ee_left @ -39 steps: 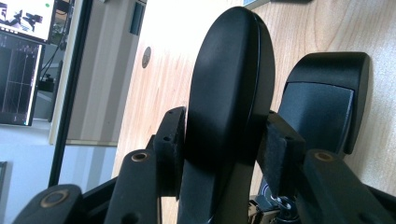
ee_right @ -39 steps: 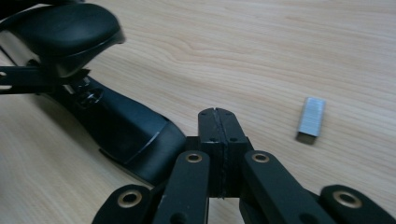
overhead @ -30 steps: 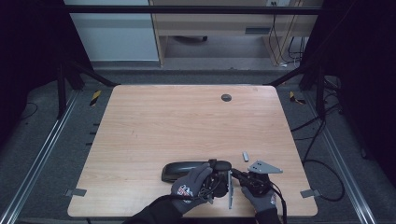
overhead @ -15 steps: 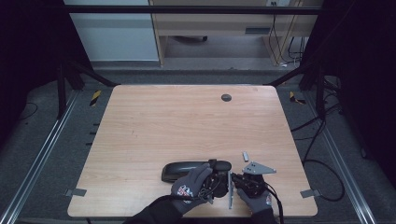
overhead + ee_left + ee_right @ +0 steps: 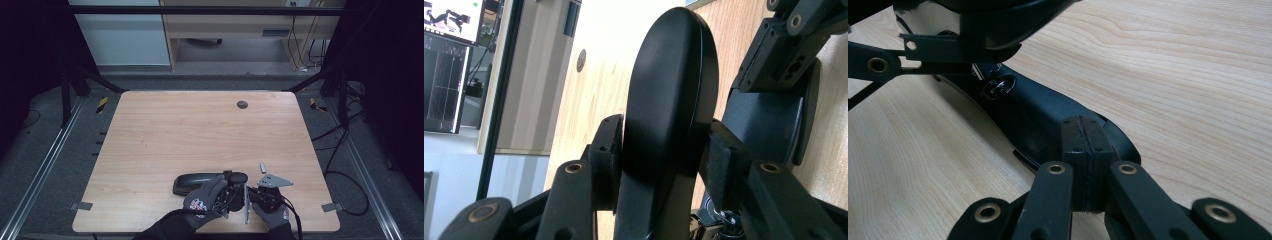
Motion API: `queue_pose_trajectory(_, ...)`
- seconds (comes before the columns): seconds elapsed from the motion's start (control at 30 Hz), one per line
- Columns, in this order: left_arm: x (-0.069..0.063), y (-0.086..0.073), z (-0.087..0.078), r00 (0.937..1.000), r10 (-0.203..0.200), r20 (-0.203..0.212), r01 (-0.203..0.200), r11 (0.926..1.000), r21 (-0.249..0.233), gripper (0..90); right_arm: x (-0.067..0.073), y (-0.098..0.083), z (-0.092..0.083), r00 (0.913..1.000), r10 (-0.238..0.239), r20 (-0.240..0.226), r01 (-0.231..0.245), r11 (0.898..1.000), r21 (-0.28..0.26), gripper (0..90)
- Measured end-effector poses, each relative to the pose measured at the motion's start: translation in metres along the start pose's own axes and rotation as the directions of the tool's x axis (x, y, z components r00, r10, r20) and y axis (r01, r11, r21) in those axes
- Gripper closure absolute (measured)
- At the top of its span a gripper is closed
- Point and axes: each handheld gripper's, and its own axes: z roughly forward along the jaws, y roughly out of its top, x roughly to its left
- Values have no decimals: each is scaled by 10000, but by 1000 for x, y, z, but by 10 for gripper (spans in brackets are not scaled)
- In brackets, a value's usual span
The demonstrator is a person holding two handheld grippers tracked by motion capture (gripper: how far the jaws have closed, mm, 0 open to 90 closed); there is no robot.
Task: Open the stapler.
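Surface: a light wooden table (image 5: 200, 135) with rounded corners, on a grey floor between metal rails; a pale cabinet and a wooden desk stand behind it.
Left gripper: the left gripper (image 5: 664, 165) pinches a black oval hard-shell case (image 5: 669, 100) between its two pads, one pad on each broad face. The case stands on its edge between the jaws.
Right gripper: the right gripper (image 5: 1083, 145) has its two pads pressed together, with nothing between them. Its tips are just in front of the end of a black curved part (image 5: 1038, 115) which lies on the wood.
Hands: in the high view the left gloved hand (image 5: 204, 197) and the right gloved hand (image 5: 272, 215) are close together at the near edge of the table, right of the middle.
Case place: in the high view the black case (image 5: 200, 181) shows as a long dark shape on the table, just beyond the left hand.
Grey plate: a grey three-cornered plate (image 5: 275, 180) sits on top of the right gripper.
Far side: a small dark round hole (image 5: 242, 104) is in the table near its far edge, well apart from the hands.
Floor: black cables (image 5: 345, 175) lie at the right of the table.
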Motion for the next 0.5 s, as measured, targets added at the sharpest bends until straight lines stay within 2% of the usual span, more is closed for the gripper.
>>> queue_pose_trajectory(0.2,3,-1,-2,10000,-53,-24,53,10000,-10,557,1,0,0,10000,-31,15,31,10000,7,900)
queue_pose_trajectory(0.33,10,-3,-7,9993,-374,-27,373,9991,-176,560,1,0,0,10000,62,36,-62,10000,6,900)
queue_pose_trajectory(0.4,15,-6,-12,9976,-686,-58,684,9971,-335,562,0,0,0,10000,57,35,-57,10000,-5,900)
queue_pose_trajectory(0.5,21,-9,-16,9955,-941,-75,937,9945,-463,564,0,0,0,10000,41,12,-41,10000,-22,900)
